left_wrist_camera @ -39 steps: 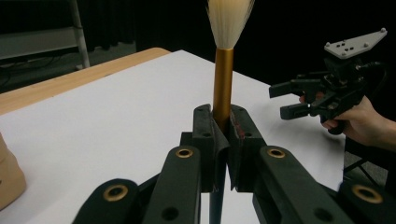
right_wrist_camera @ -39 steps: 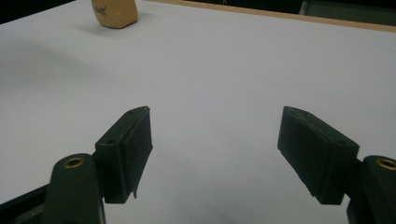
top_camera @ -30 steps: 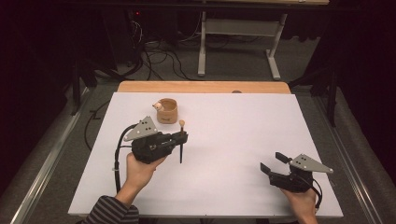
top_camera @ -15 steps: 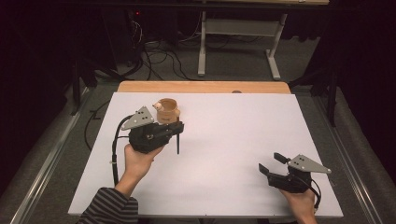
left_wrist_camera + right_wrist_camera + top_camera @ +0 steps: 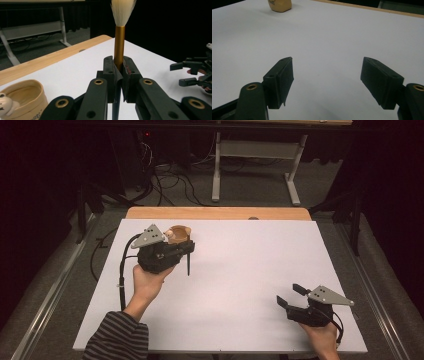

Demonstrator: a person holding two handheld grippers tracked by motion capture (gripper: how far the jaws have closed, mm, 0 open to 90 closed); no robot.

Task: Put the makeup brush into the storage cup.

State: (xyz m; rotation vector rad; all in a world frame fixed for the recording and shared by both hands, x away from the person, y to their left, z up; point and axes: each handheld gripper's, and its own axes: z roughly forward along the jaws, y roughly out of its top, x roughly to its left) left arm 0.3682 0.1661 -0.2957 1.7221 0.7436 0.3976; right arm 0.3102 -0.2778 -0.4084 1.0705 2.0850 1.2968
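Left gripper (image 5: 187, 251) clamps the brush (image 5: 119, 42) upright, bristles up, just beside the cup (image 5: 179, 234), probably to drop it handle-first there; right gripper (image 5: 291, 296) rests wide apart, empty, on the white sheet (image 5: 250, 270).

light falls from above onto the white table sheet (image 5: 240, 285), which is bright and evenly lit, while the room around it sinks into near black. shadows under the hands are soft and short. in the left gripper view the brush bristles (image 5: 123, 11) and the ceramic cup (image 5: 23, 100) are soft, the background dim and blurred. the right gripper view is grainy, with its far edge hazy.
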